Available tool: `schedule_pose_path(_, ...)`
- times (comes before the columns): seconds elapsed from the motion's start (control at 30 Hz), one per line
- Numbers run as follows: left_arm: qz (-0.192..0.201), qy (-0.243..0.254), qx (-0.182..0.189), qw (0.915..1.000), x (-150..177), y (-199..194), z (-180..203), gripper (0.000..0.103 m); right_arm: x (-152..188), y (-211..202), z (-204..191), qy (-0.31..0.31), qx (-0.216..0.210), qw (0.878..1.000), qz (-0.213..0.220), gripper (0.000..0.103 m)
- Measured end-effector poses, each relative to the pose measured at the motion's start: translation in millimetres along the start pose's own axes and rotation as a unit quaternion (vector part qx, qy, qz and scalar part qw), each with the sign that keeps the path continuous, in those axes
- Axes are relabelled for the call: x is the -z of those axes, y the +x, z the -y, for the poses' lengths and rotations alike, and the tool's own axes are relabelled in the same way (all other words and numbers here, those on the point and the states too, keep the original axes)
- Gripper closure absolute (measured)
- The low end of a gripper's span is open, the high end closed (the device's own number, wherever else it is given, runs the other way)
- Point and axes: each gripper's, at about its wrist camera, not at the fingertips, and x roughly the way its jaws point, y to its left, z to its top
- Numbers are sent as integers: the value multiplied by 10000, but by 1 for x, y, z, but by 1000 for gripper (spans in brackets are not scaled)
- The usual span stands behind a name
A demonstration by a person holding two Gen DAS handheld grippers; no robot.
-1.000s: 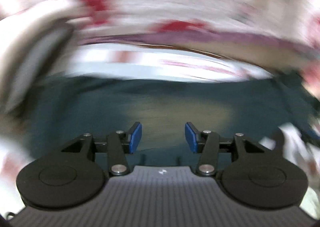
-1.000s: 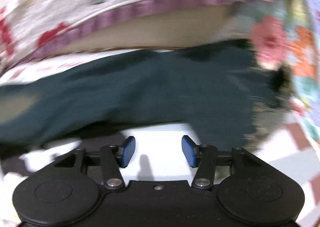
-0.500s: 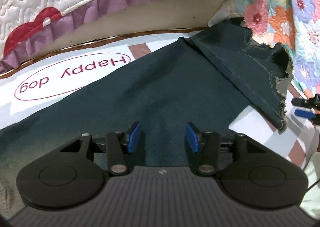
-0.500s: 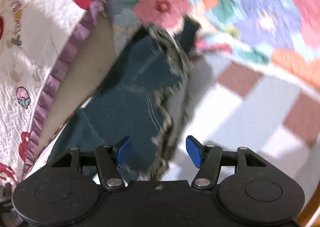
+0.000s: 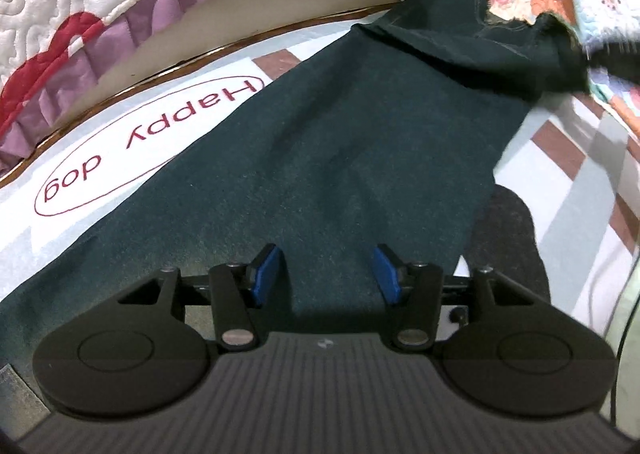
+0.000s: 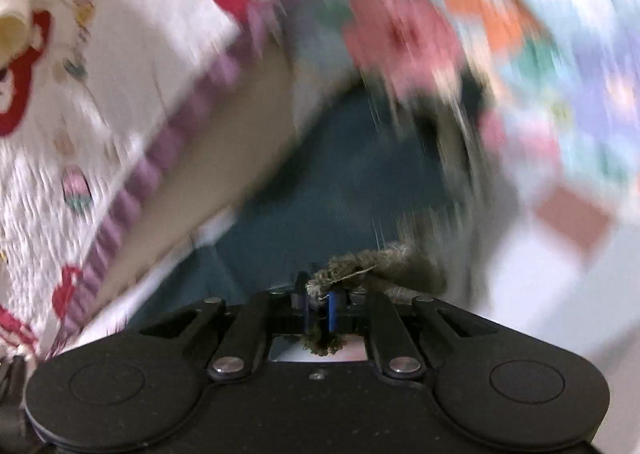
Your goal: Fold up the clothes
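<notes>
Fabric of dark teal denim trousers [image 5: 360, 157] lies on the bed ahead of the left tool [image 5: 328, 274], fingers apart; right tool [image 6: 319, 310] is clamped on their frayed hem [image 6: 360, 266].

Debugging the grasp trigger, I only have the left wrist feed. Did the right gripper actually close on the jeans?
Observer: Yes. In the right wrist view the right gripper is shut on the frayed hem of the dark jeans.
Operator: Pinched cleanly or just brushing it?
Observer: Frayed threads stick out both above and below the blue pads, so the cloth sits between them.
Operator: Is that view sharp enough to trust?
Observer: Only near the gripper. The floral quilt and everything behind is motion-blurred.
</notes>
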Motion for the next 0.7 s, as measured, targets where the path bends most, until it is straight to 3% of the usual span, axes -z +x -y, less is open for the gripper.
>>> schedule_pose_path(0.23, 20, -181, 106, 9998, 2, 0, -11, 51, -148, 59, -38, -1434, 607, 9857, 639, 93)
schedule_pose_path(0.47, 99, -405, 281, 9987, 10, 9, -22, 49, -173, 149, -40, -1895, 1779, 9656, 88, 96)
schedule_pose_path(0.5, 112, -430, 297, 9986, 10, 11, -23, 49, -176, 162, -41, -1950, 1944, 9613, 3, 91)
schedule_pose_path(0.53, 100, -484, 320, 9983, 10, 11, -25, 49, -179, 175, -41, -2004, 2109, 9567, -82, 72)
schedule_pose_path(0.6, 77, -591, 365, 9976, 9, 10, -29, 49, -179, 185, -34, -1934, 2293, 9538, -175, 47)
schedule_pose_path(0.7, 41, -751, 434, 9962, 9, 10, -36, 49, -159, 150, -1, -1255, 2095, 9697, -60, 45)
